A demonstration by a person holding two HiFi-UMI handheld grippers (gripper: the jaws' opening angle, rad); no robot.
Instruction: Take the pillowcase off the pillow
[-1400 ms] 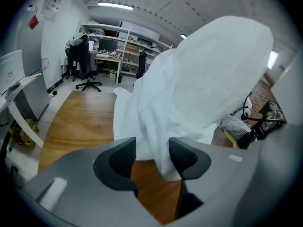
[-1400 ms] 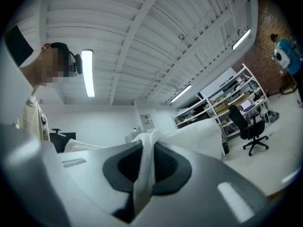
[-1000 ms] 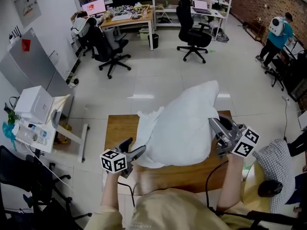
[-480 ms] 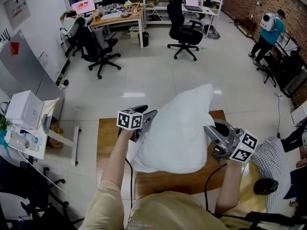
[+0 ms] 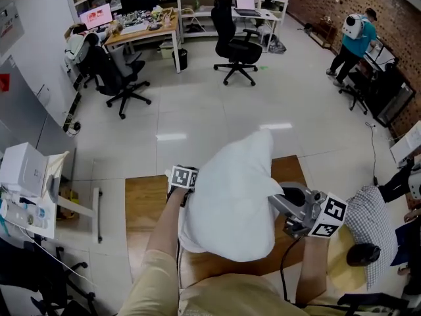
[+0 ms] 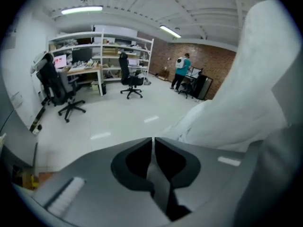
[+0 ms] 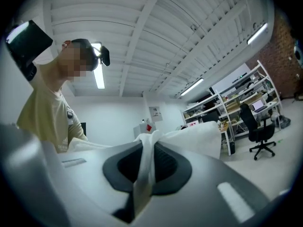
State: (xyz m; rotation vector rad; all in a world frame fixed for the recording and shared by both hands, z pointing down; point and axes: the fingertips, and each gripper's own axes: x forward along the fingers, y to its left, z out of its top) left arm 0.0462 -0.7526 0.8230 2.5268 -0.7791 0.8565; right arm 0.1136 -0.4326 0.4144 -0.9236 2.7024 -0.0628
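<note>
The right tongs (image 7: pixel 150 137), at the near right side of the bulky white pillow (image 5: pixel 230 196), were clamped shut on a gathered fold of the white cloth pillowcase (image 7: pixel 147 150). This grip probably served as the anchor, holding the bundle raised clear of the brown wooden tabletop (image 5: pixel 141 206) beneath the pillow. The left tongs (image 6: pixel 153 141), at the pillow's far left edge, had just closed. A thin pale strip lay between the jaws, apparently a pinch of the same cover. By this hold, the pillowcase was not yet off. The opposed grips suited pulling the cloth along the pillow.
</note>
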